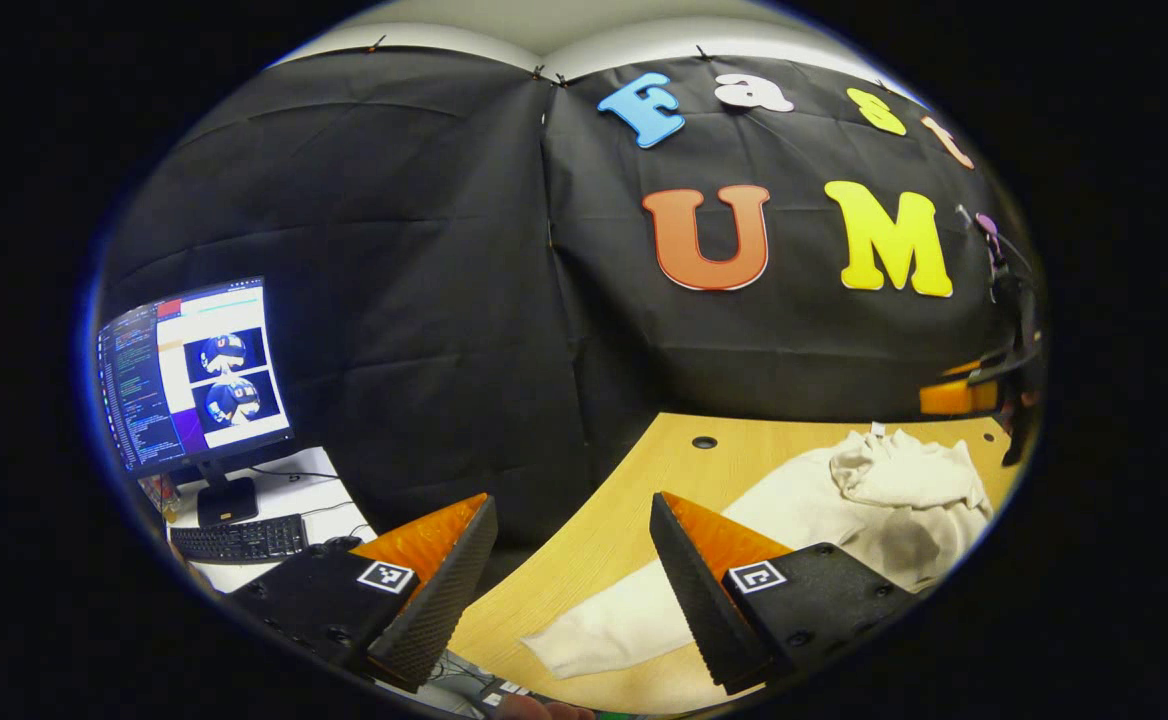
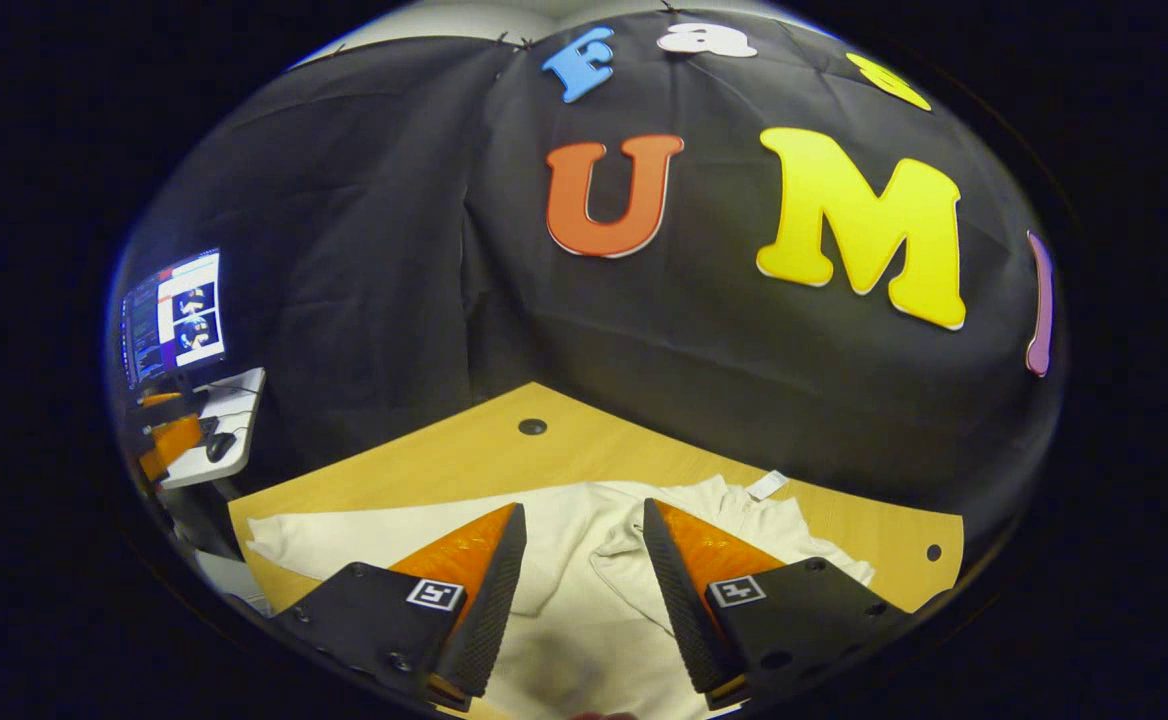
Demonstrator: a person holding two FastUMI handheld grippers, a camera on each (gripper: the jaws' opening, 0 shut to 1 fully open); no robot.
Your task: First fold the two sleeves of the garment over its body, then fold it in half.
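Over on your far left, past the table edge, a monitor and a keyboard sit on a separate white desk, well clear of the work.

Your left gripper hangs above the near-left corner of the wooden table, jaws spread wide and holding nothing. Just beyond its right finger, one sleeve lies stretched out flat toward the table's left edge, its cuff end closest to you.

Moving right, the garment is a pale, soft knit top spread across the table. Your right gripper hovers over its middle, also wide open and empty. The collar region is bunched near the back edge, and a small white tag sticks out there.

Expect it to be light and floppy, with no stiffness to help you: it will likely sag and drag, and loose folds may shift. I would pinch the left sleeve near its cuff, taking a single layer, and carry it low over the body.

No containers are on the table.
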